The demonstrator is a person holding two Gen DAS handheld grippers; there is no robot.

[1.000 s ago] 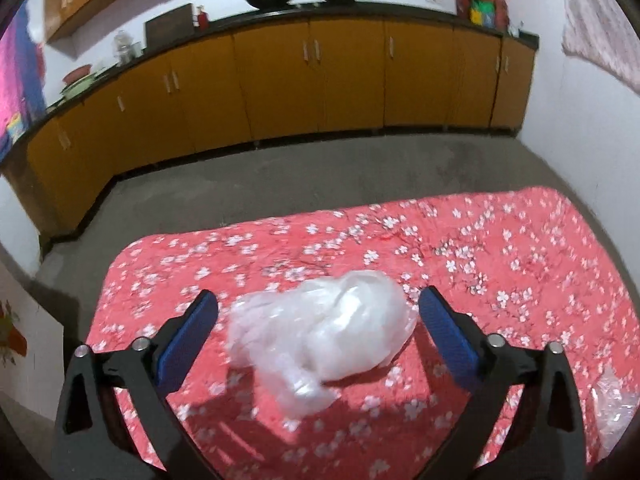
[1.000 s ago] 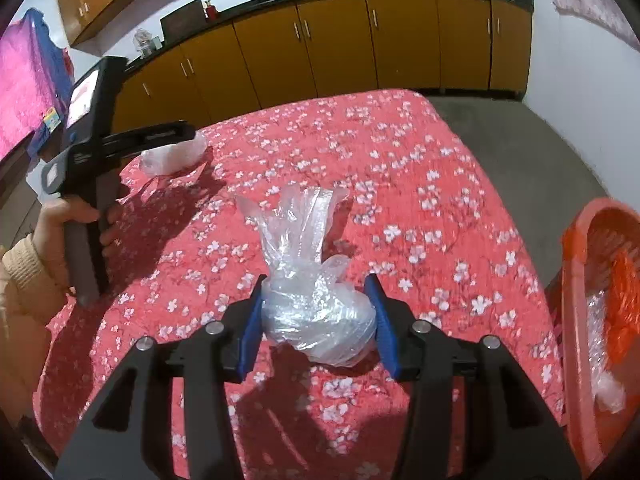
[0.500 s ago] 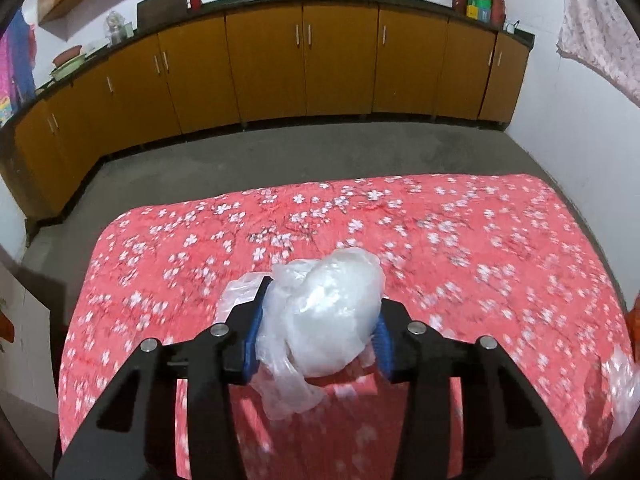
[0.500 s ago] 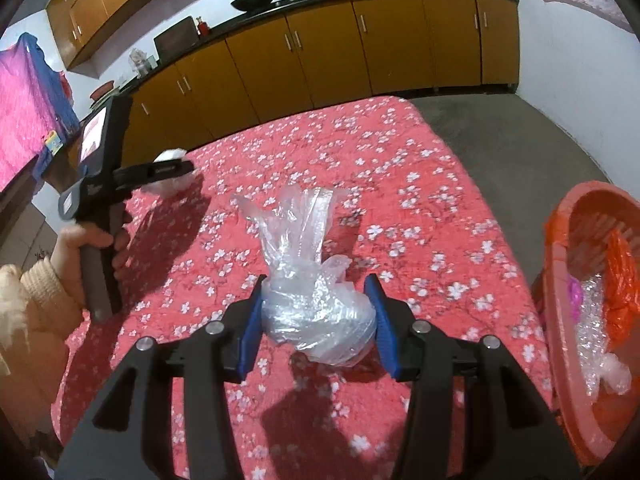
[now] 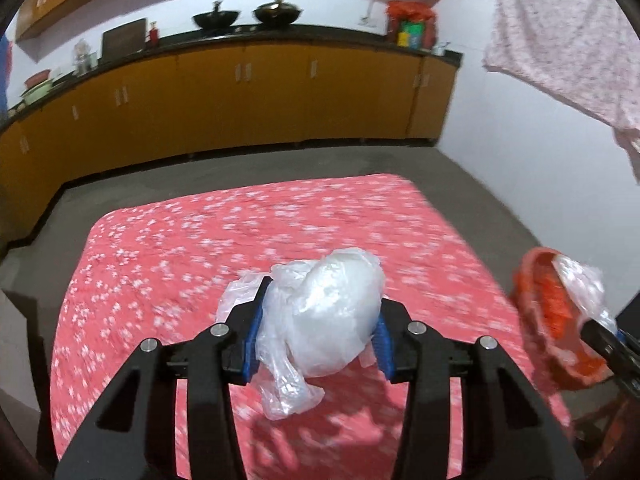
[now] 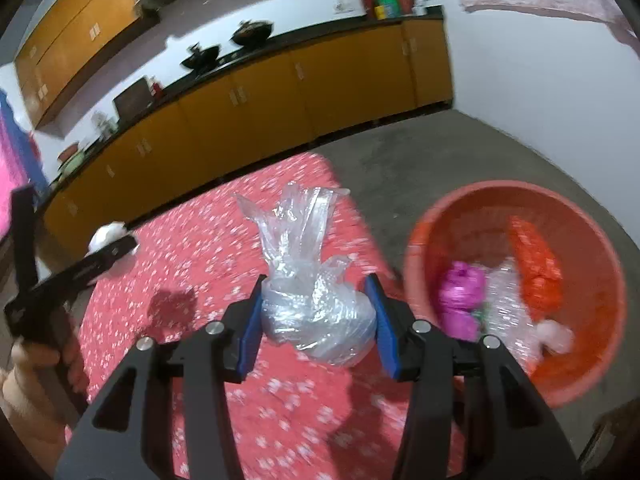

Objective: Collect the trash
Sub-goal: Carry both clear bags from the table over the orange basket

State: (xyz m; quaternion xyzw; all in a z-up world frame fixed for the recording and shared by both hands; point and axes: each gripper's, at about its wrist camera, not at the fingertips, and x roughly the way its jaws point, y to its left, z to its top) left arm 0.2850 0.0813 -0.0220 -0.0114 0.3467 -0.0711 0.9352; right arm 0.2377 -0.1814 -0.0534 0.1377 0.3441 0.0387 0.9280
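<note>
My left gripper is shut on a crumpled white plastic bag and holds it above the red floral cloth. A loose tail of the bag hangs below the blue pads. My right gripper is shut on a clear plastic bag whose twisted top sticks up. It hangs over the cloth's right edge, just left of the orange basket. The basket holds orange, purple and clear wrappers. In the left wrist view the basket shows at the right, with the right gripper's clear bag in front of it. The left gripper with its white bag shows at the left of the right wrist view.
The cloth-covered table stands on a grey floor. Orange cabinets with a black counter run along the far wall. A pink cloth hangs at the upper right. A person's hand grips the left tool.
The left gripper closed on the white bag and lifted it off the cloth. Both grippers rose and swung right, bringing the orange basket into fuller view.
</note>
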